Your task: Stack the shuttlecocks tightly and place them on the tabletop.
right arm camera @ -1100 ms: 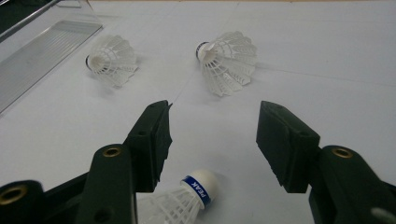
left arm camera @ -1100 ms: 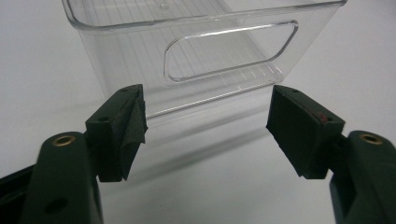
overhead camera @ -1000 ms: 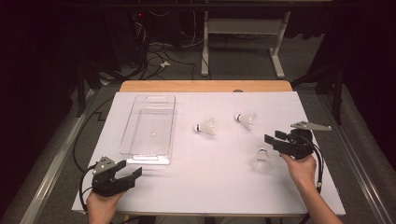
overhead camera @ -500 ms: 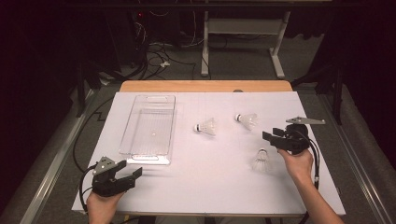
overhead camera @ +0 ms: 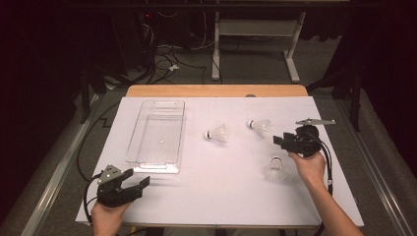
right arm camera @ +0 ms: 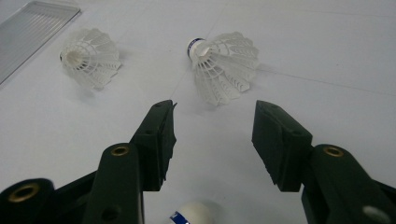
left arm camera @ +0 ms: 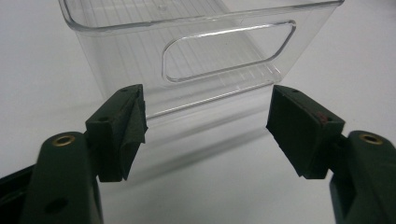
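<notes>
Below right gripper (right arm camera: 212,135), third shuttlecock (right arm camera: 194,213) cut off; fingers apart, closing, nothing between; left gripper (left arm camera: 205,128) released.

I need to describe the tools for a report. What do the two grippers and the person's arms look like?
Both the left gripper and the right gripper are black, each with two thick jaws that end in flat rectangular pads and carry brass-coloured rivets. A grey three-cornered plate sits on top of each. A black cable trails from each body. The forearms are bare, with no sleeves in sight.
</notes>
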`<action>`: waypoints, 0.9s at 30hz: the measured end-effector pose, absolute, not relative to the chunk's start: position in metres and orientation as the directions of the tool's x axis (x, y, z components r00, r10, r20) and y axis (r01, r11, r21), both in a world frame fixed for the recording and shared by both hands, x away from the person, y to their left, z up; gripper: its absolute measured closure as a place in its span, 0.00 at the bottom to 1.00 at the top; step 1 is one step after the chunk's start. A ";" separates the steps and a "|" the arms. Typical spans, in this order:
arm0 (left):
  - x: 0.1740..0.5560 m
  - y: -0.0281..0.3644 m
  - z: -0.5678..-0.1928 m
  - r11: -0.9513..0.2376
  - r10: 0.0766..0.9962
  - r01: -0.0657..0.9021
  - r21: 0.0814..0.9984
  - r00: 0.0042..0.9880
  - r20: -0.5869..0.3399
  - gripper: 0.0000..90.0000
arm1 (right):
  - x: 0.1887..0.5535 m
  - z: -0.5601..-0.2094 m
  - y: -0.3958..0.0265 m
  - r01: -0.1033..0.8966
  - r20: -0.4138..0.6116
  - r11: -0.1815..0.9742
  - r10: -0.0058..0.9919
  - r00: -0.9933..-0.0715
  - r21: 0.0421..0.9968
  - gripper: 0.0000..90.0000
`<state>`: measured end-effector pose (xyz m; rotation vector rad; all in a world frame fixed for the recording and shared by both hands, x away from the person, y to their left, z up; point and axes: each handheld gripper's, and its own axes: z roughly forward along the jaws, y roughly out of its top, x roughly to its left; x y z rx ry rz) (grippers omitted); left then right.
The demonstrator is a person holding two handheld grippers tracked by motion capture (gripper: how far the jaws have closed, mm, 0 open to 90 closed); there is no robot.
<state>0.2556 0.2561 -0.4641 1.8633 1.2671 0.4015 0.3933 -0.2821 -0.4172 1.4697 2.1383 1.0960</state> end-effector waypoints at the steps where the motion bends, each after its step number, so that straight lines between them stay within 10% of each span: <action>1: 0.256 0.256 -0.464 -0.150 0.879 0.616 0.774 0.441 -0.180 0.33 | 0.395 -0.417 -0.281 0.649 0.151 0.178 0.895 -0.419 0.740 0.55; 27: 0.256 0.255 -0.464 -0.145 0.878 0.615 0.775 0.441 -0.186 0.33 | 0.424 -0.418 -0.265 0.708 0.143 0.210 0.903 -0.404 0.675 0.57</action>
